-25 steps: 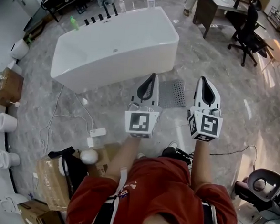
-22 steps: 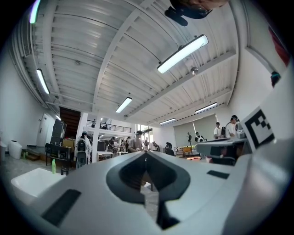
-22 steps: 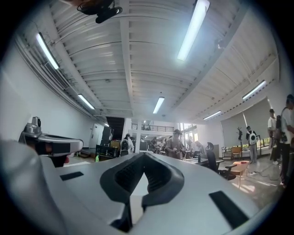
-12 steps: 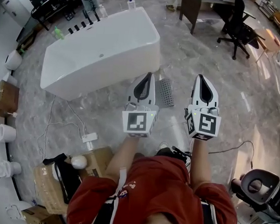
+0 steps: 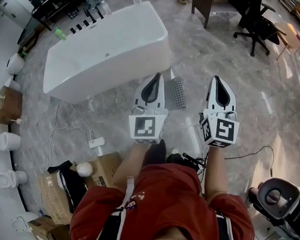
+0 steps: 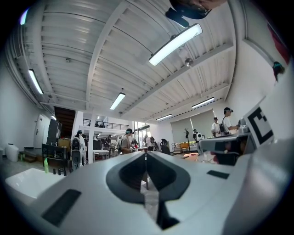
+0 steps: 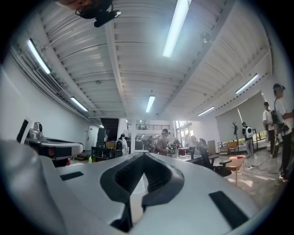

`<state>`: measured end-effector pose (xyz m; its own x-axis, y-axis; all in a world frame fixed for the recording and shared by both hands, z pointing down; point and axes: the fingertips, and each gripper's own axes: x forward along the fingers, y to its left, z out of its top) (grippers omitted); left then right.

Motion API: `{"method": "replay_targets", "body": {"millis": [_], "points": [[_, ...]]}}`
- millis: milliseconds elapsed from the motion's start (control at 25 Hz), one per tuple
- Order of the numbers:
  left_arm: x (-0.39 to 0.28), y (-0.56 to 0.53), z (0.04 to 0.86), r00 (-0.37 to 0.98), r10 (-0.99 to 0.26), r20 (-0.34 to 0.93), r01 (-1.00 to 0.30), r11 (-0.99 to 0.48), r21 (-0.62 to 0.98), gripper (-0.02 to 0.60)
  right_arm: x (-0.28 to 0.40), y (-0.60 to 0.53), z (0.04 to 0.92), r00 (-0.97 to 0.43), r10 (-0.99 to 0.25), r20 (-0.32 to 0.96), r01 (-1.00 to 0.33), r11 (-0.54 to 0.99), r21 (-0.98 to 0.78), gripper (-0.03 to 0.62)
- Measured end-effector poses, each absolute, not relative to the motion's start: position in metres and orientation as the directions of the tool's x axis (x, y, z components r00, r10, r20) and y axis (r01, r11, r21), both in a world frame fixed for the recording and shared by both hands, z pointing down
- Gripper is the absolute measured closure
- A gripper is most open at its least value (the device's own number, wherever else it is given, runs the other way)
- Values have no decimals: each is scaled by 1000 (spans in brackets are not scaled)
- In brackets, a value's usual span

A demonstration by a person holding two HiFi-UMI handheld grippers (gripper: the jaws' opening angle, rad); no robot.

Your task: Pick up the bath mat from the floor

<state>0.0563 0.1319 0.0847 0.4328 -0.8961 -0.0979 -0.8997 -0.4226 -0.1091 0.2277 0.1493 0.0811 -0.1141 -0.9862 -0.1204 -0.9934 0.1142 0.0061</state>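
A grey perforated bath mat (image 5: 177, 92) lies on the marbled floor beside the white bathtub (image 5: 106, 47), partly hidden behind my left gripper. My left gripper (image 5: 154, 77) is held up at chest height, shut and empty, its tip over the mat's left edge in the head view. My right gripper (image 5: 218, 80) is level with it to the right, also shut and empty. Both gripper views look out level across the hall; the left gripper (image 6: 146, 155) and the right gripper (image 7: 145, 156) have their jaws together, and the mat is out of sight there.
A cardboard box (image 5: 103, 167), bags and a white cable (image 5: 54, 136) lie at the lower left. Toilets (image 5: 0, 141) line the left wall. A desk (image 5: 217, 6) and office chair (image 5: 259, 27) stand at the upper right. People stand far off in the hall (image 6: 125, 141).
The head view has shifted: the tub and mat have slid left and up in the picture. Both grippers have stayed side by side and shut.
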Motion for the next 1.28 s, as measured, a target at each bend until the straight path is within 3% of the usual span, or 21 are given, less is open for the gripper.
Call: {"method": "replay_targets", "body": {"millis": [680,1280], "points": [[59,60,78,480,-868,-125,-877,-474,-75,568,199,80,79,-136,-985,-103,-989,129,72,583],[-31,-46,89,443,-889,-121,-897,-440,-51,568,119,-40,86,-160,-984,-75,-983,152,104,583]]}}
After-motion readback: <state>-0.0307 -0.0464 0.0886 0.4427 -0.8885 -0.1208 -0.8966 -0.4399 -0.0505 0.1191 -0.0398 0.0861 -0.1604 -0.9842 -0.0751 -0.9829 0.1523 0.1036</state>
